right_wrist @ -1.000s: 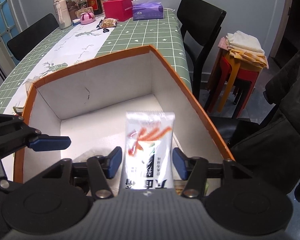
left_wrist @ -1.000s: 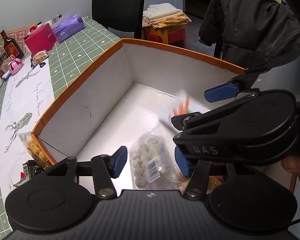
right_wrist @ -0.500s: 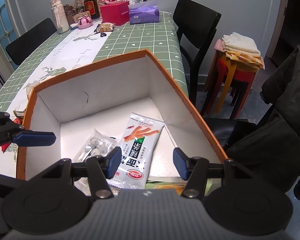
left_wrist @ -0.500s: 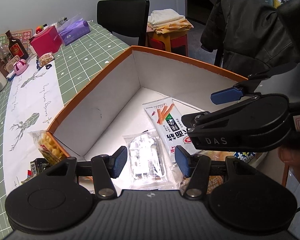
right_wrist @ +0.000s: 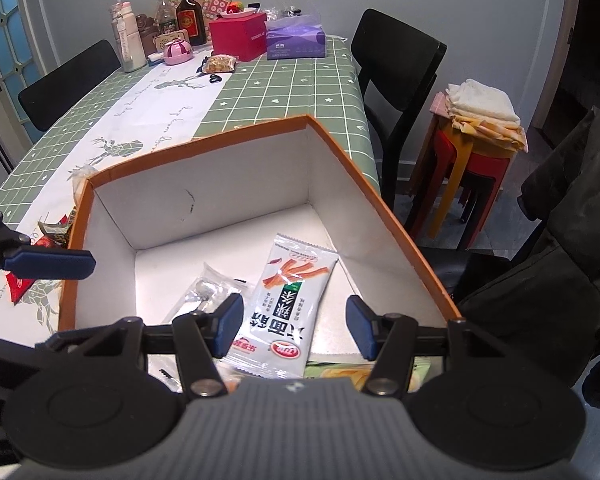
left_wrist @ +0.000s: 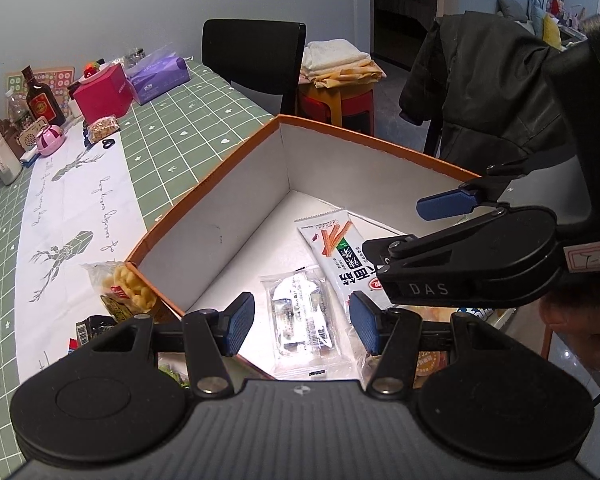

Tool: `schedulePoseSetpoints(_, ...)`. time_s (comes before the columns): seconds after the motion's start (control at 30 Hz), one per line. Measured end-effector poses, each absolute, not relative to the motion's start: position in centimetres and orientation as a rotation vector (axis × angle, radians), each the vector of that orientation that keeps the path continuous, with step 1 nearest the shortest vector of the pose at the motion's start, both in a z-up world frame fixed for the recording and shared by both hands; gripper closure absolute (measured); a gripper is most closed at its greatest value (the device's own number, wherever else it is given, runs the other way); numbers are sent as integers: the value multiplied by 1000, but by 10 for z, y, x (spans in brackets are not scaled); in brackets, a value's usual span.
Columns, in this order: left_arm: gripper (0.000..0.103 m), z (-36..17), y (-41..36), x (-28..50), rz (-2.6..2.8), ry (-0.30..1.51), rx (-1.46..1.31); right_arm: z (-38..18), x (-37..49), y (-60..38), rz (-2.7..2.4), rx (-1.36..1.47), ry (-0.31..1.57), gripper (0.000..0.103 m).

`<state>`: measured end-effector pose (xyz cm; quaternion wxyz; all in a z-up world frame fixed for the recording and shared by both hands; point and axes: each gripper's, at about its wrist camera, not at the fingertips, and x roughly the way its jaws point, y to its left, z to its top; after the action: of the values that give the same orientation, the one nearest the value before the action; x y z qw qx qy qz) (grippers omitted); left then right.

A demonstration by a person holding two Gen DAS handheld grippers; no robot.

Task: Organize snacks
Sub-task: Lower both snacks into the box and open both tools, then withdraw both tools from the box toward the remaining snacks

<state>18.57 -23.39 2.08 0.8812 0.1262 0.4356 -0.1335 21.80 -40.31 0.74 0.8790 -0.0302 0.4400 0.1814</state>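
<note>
Hovering over the box, the left gripper (left_wrist: pixel 302 324) has its blue fingers (left_wrist: pixel 240 322) spread apart with nothing between the pads; the clear snack packet (left_wrist: pixel 304 320) seen through the gap lies below them on the box floor. The right gripper (right_wrist: pixel 296 330) likewise has its fingers (right_wrist: pixel 360 330) apart and empty, above the white snack-stick packet (right_wrist: pixel 288 304), which lies flat on the floor of the box with its red logo end toward the camera. In the left wrist view the right gripper (left_wrist: pixel 420 228) reaches in from the right side, part of a hand (left_wrist: pixel 580 332) showing behind it.

The two packets lie side by side, the clear one just left of the white one and touching or slightly under its edge. The orange-rimmed cardboard box (right_wrist: pixel 204 144) has white inner walls and stands on the desk (right_wrist: pixel 284 88), near its edge, on a green checked cloth. Outside the box's left wall lie a bag of yellow puffs (left_wrist: pixel 128 288) and some small wrappers (right_wrist: pixel 20 288). At the far end of the desk stand a red box (right_wrist: pixel 238 36), a purple tissue pack (right_wrist: pixel 296 40) and a dark bottle (right_wrist: pixel 188 16). A black chair (right_wrist: pixel 396 64) stands beside the desk, with stacked stools (right_wrist: pixel 468 168) carrying folded cloths beyond it.
</note>
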Motion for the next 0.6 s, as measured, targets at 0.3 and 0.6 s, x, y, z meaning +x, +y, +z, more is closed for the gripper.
schedulePoseSetpoints(0.3, 38, 33, -211, 171, -289, 862, 237, 20, 204, -390, 386, -83, 872, 47)
schedulePoseSetpoints(0.6, 38, 38, -171, 149, -285, 826, 196, 39, 183, -368, 423, -100, 808, 47)
